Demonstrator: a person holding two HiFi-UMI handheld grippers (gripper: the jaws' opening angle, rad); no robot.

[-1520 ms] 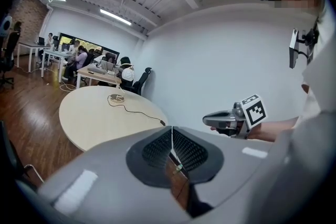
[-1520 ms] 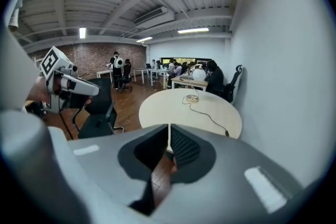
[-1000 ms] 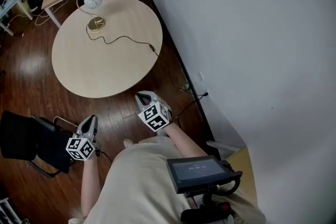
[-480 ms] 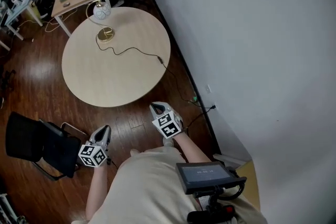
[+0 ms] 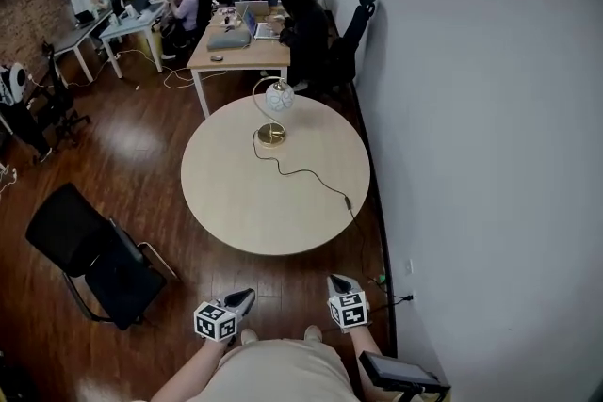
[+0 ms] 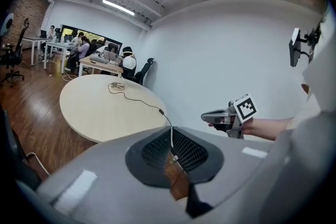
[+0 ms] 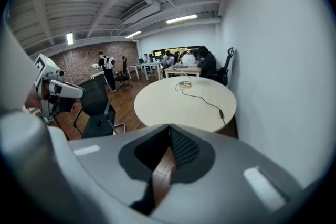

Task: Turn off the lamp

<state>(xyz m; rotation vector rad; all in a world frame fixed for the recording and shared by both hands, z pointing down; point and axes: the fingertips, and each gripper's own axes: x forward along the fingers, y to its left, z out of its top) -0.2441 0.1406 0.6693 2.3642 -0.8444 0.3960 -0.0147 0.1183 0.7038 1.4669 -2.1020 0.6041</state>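
Observation:
The lamp has a white globe shade (image 5: 279, 96) on a curved arm over a brass base (image 5: 271, 135), and it stands at the far side of a round pale wooden table (image 5: 236, 202). Its black cord runs to an inline switch (image 5: 347, 201) near the table's right edge, then drops to the floor. Both grippers hang low by my body, well short of the table. My left gripper (image 5: 242, 298) and right gripper (image 5: 336, 281) are shut and hold nothing. The left gripper view shows the lamp base (image 6: 116, 86) and switch (image 6: 161, 112) far ahead. The right gripper view shows the shade (image 7: 188, 59).
A black office chair (image 5: 89, 254) stands on the wood floor left of the table. A white wall (image 5: 490, 155) runs close along the table's right side, with a socket (image 5: 407, 268) low on it. Desks with seated people (image 5: 240, 33) lie behind the table.
The head view has swung up and back, so the whole table and the office behind it now show. Both grippers sit lower in the frame and closer together.

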